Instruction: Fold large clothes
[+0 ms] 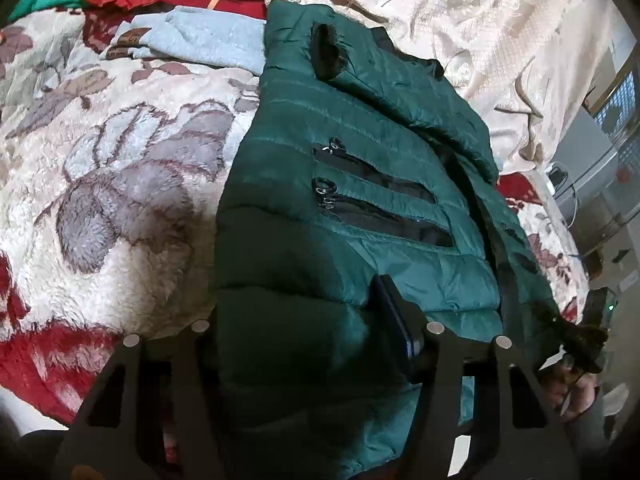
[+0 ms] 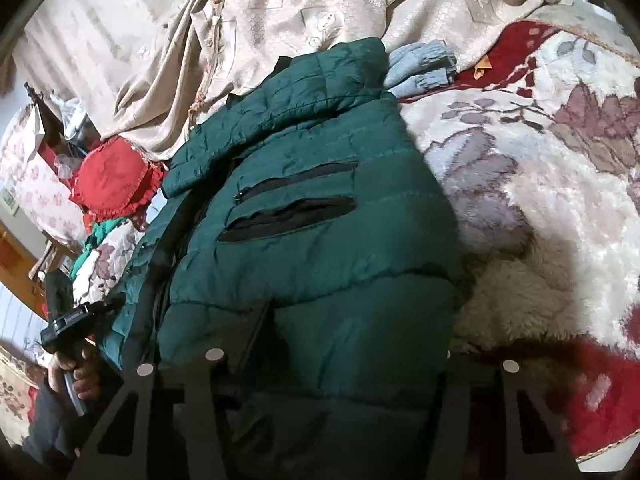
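Observation:
A dark green puffer jacket [image 1: 360, 160] with two black zip pockets lies lengthwise on the bed, collar at the far end. In the right wrist view the same jacket [image 2: 320, 200] fills the middle. My left gripper [image 1: 300, 304] holds one corner of the near hem. Bunched fabric fills its jaws, the blue-padded right finger [image 1: 394, 312] presses into it, and the other finger is hidden under the cloth. My right gripper [image 2: 356, 328] holds the other hem corner the same way, one dark finger [image 2: 256, 328] sunk into the padding.
The jacket rests on a fluffy floral blanket [image 1: 100, 160] of white, grey and red. A light blue fleece garment [image 1: 200, 36] lies beside the collar. A beige embroidered cover [image 1: 480, 40] is heaped at the back, and a red frilled cushion [image 2: 112, 184] sits at the side.

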Demonstrator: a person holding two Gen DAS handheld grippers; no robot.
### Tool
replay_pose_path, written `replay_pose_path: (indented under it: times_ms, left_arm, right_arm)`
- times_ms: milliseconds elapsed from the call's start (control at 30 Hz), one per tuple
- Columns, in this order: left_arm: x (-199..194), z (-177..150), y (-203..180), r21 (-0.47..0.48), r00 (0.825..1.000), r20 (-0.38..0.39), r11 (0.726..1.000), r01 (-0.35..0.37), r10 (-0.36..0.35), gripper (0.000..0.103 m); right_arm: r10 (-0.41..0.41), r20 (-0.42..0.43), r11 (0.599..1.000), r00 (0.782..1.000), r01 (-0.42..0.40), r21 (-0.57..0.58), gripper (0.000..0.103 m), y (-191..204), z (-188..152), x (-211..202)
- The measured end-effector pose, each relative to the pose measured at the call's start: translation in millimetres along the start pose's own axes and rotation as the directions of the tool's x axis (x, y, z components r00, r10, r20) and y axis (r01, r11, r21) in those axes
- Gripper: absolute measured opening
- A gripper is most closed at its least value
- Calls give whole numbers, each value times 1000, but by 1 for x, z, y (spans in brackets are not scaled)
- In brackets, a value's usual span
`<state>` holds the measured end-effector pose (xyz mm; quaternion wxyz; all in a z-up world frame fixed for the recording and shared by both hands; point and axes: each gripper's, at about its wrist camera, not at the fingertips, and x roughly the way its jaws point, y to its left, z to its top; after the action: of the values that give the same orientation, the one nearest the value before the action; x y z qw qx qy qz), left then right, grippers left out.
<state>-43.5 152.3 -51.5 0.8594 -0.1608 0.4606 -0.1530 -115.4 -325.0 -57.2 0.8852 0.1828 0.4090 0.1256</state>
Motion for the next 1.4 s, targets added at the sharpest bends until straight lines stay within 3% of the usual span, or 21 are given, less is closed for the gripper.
replay_pose_path:
  times_ms: [100,233,267,300,333,400,533,700,733,767,833,900,1067,1133,1267,1333,1400]
  left_arm:
    - [2,-1,-5,6,1000,15,1000,-11,11,67]
    - [1,-3,-7,-12,999,41,1000,-23,23,68]
    - [0,-3,-5,-23,999,49,1000,-21,22,68]
    - [-1,-2,-4,-35,998,60,999,-22,25,68]
    - [-2,-2,-3,-44,998,64,999,-25,28,68]
    - [-1,-1,-5,-29,999,36,999,-24,25,67]
    - [2,-3,-10,8,998,24,998,-61,61,68]
    - [7,-3,-13,22,998,13,997,-68,68,76]
    - [7,-3,-14,27,997,13,997,-73,73,76]
    - [6,-4,-15,30,997,13,997,-76,75,75]
    - [1,-5,-15,26,996,28,996,-87,86,46]
    - [-8,-5,-11,1,996,35,997,-79,79,31]
    - [-17,-8,-7,-2,998,9,998,-64,64,29]
    - [-13,-8,-6,1,996,1,996,-88,88,41]
    - [-6,-9,-10,20,992,0,991,-130,130,51]
    - [-5,-11,-14,43,989,10,988,-151,151,55]
    - [-5,-14,-17,60,984,30,982,-179,177,57]
  right_arm:
    - [3,27,1000,1000,-3,14,54,-3,-4,-1]
    - [20,34,997,999,-22,68,54,-8,-6,-4]
    - [29,23,997,999,-31,65,50,-6,-3,-7]
    - [55,34,997,998,-57,52,37,-4,-1,-11]
    - [65,48,997,997,-67,40,32,-2,0,-15]
    - [75,73,997,995,-76,19,28,0,2,-21]
    - [43,-8,998,999,-42,44,29,-5,-4,-3]
    - [41,-7,999,999,-41,32,30,-2,-2,-3]
    - [40,3,999,999,-40,12,25,2,-1,-6]
    - [46,23,999,999,-45,-24,22,8,0,-11]
    - [33,57,996,998,-28,-87,17,20,1,-21]
    - [16,64,993,998,-8,-121,17,27,0,-26]
    - [-34,36,990,999,38,-137,17,25,-8,-26]
    - [-30,9,994,1000,31,-107,17,18,-7,-20]
    - [-16,-15,999,1000,15,-51,22,6,-8,-15]
    - [-31,-27,998,999,30,-48,37,5,-10,-12]
    - [-38,-35,998,999,36,-48,41,4,-13,-9]
